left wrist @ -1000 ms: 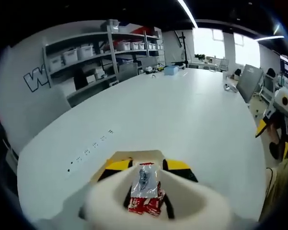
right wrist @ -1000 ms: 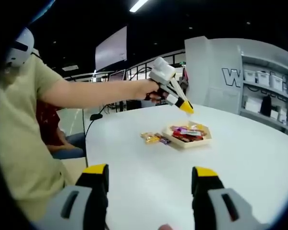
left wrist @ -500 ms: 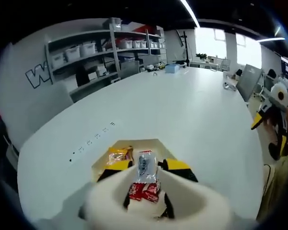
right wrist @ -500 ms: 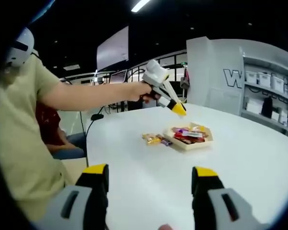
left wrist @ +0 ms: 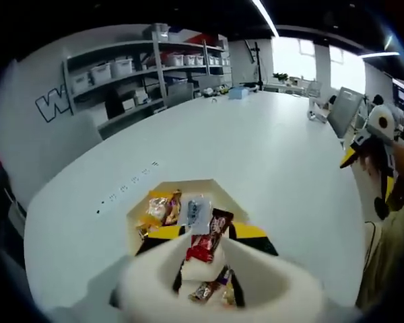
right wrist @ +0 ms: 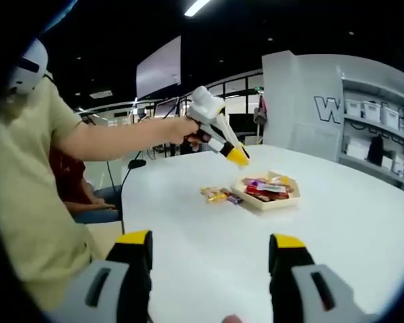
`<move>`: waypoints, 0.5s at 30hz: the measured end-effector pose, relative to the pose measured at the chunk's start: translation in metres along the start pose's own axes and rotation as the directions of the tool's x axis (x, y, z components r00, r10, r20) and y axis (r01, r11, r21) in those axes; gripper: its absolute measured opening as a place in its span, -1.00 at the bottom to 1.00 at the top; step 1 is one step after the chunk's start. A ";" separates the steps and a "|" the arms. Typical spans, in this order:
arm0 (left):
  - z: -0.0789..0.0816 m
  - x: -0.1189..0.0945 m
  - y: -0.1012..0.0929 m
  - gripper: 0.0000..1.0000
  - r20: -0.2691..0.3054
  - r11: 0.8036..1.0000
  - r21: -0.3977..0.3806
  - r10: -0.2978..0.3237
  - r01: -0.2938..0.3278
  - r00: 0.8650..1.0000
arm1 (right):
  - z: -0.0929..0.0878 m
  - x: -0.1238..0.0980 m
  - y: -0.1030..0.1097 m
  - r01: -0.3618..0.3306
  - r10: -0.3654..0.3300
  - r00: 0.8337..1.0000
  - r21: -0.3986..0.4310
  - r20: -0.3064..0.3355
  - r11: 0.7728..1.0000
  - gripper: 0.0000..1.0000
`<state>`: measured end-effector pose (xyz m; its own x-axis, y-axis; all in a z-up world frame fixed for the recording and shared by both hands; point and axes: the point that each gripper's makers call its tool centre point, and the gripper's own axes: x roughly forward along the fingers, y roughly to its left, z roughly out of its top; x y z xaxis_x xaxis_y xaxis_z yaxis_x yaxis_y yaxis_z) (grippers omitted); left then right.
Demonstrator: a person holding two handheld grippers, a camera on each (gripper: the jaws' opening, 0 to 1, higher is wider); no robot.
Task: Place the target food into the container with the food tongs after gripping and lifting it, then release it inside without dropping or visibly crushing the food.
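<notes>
From the right gripper view I see my left gripper (right wrist: 237, 156), white-bodied with yellow-tipped black jaws, held out at arm's length above the big white oval table (right wrist: 363, 222). It hangs over the near-left side of the shallow pale wooden hexagonal tray (right wrist: 269, 200), apart from it. The jaw tips look drawn together from here, but they are too small for me to tell whether anything sits between them.

In the left gripper view I look down along those jaws. The tray (left wrist: 140, 205) lies just ahead of the tips, holding wrapped snacks: a yellow-orange packet (left wrist: 154, 209) at the left, a silvery clear-wrapped piece (left wrist: 195, 212) in the middle and a dark red and brown wrapped bar (left wrist: 211, 235) at the right. The bar lies slanted, its lower end running down between the yellow jaw tips; I cannot tell whether the jaws pinch it or it simply lies in the tray beneath them. More small wrapped sweets (left wrist: 212, 291) show lower down, between the jaws and close to the gripper's white body.

A few loose yellow and purple wrapped candies (right wrist: 217, 196) lie on the table just left of the tray in the right gripper view.

My right gripper (right wrist: 210, 252) sits low over the table, well apart from the tray, its jaws spread wide with nothing between them.
</notes>
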<state>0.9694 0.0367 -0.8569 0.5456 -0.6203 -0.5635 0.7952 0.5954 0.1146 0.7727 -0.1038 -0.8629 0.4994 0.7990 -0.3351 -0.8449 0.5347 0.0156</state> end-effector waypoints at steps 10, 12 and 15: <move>-0.022 -0.018 -0.002 -0.51 -0.011 1.000 0.026 0.009 -0.008 1.000 | -0.001 0.000 0.000 -0.002 0.002 1.000 0.001 0.000 1.000 0.37; -0.027 -0.021 -0.003 -0.51 -0.011 1.000 0.027 0.005 -0.005 1.000 | -0.001 0.000 0.000 -0.002 0.002 1.000 0.003 -0.001 1.000 0.37; -0.035 -0.025 -0.005 -0.50 -0.022 0.999 0.047 0.004 -0.003 1.000 | -0.001 0.000 0.001 -0.002 0.002 1.000 0.002 -0.002 1.000 0.37</move>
<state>0.9421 0.0671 -0.8717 0.5431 -0.6065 -0.5807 0.8050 0.5727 0.1547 0.7722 -0.1036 -0.8642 0.4972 0.7997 -0.3366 -0.8456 0.5335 0.0185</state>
